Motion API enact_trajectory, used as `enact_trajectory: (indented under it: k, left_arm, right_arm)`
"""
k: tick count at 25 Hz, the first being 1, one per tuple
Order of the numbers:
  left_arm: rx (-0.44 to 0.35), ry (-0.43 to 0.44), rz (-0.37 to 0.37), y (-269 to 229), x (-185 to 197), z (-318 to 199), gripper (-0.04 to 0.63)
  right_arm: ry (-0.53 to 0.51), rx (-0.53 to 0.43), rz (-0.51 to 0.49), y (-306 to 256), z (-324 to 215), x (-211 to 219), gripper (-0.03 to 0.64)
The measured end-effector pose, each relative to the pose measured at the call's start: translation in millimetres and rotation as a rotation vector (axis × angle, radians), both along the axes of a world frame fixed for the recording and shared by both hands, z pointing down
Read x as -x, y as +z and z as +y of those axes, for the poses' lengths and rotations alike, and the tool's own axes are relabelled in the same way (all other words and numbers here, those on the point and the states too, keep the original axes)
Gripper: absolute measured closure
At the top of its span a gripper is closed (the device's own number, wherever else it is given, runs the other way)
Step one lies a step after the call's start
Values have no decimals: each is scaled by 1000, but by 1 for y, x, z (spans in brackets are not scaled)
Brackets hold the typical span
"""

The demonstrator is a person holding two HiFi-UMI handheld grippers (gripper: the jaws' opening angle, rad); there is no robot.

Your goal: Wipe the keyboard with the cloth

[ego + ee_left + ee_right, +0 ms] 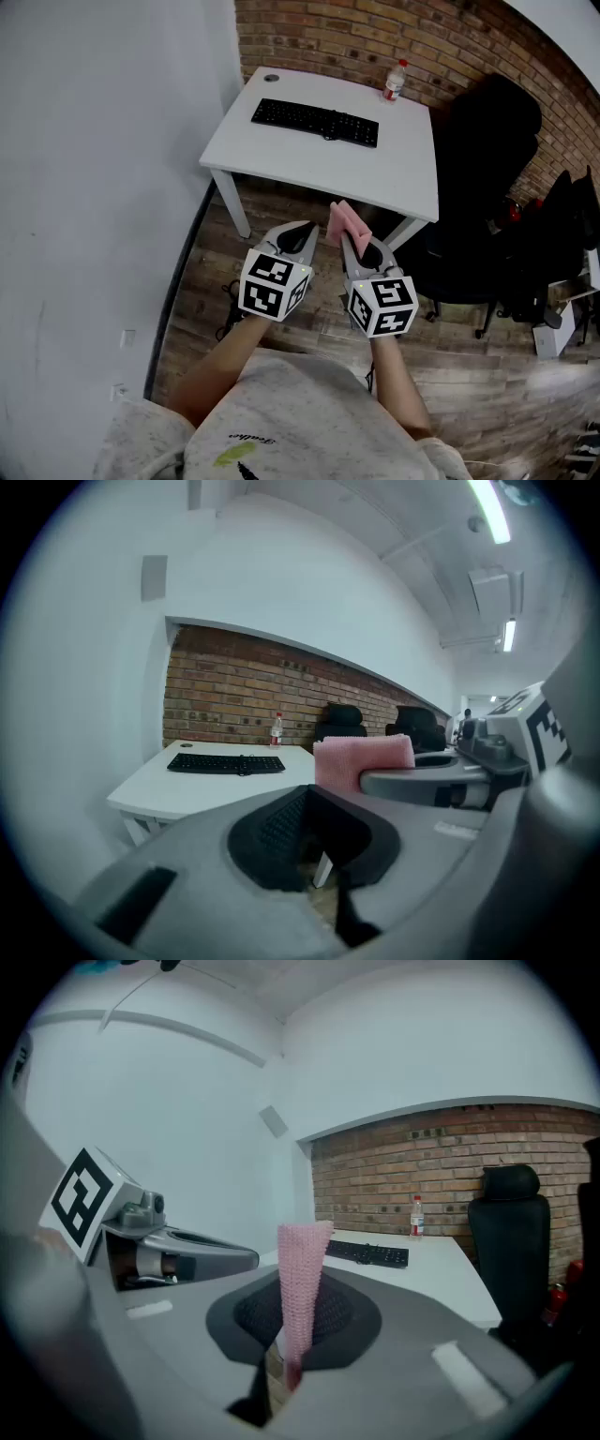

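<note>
The black keyboard (314, 122) lies near the far edge of a white table (319, 164), well ahead of both grippers. My right gripper (349, 240) is shut on a pink cloth (345, 222) that sticks up out of its jaws, over the floor in front of the table. In the right gripper view the cloth (302, 1279) stands upright between the pads, with the keyboard (367, 1253) far behind it. My left gripper (306, 231) hangs beside the right one, shut and holding nothing. From the left gripper view, the cloth (361, 761) and keyboard (226, 763) both show.
A plastic bottle (395, 81) stands at the table's far right corner against the brick wall. Black office chairs (478, 187) crowd the right side of the table. A white wall runs along the left. Wood floor lies underfoot.
</note>
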State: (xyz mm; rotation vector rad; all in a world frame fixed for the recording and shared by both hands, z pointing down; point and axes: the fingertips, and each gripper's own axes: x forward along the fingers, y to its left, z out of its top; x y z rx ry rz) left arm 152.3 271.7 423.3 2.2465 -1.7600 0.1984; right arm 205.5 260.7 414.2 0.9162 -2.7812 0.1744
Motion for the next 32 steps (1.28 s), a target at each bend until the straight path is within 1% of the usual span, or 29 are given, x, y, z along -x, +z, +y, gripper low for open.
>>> enact_trajectory:
  k: [8, 16, 23, 32]
  left_arm:
    - [-5, -11, 7, 3, 1, -3, 598]
    - [13, -7, 26, 10, 20, -24, 598]
    - [17, 7, 46, 12, 58, -78, 598]
    - [66, 24, 67, 19, 122, -157, 598]
  right_arm:
    - [-16, 21, -6, 8, -2, -4, 592]
    - [-21, 40, 1, 14, -19, 10, 592]
    - [-1, 58, 16, 19, -70, 45, 592]
    - [9, 107, 37, 22, -152, 112, 592]
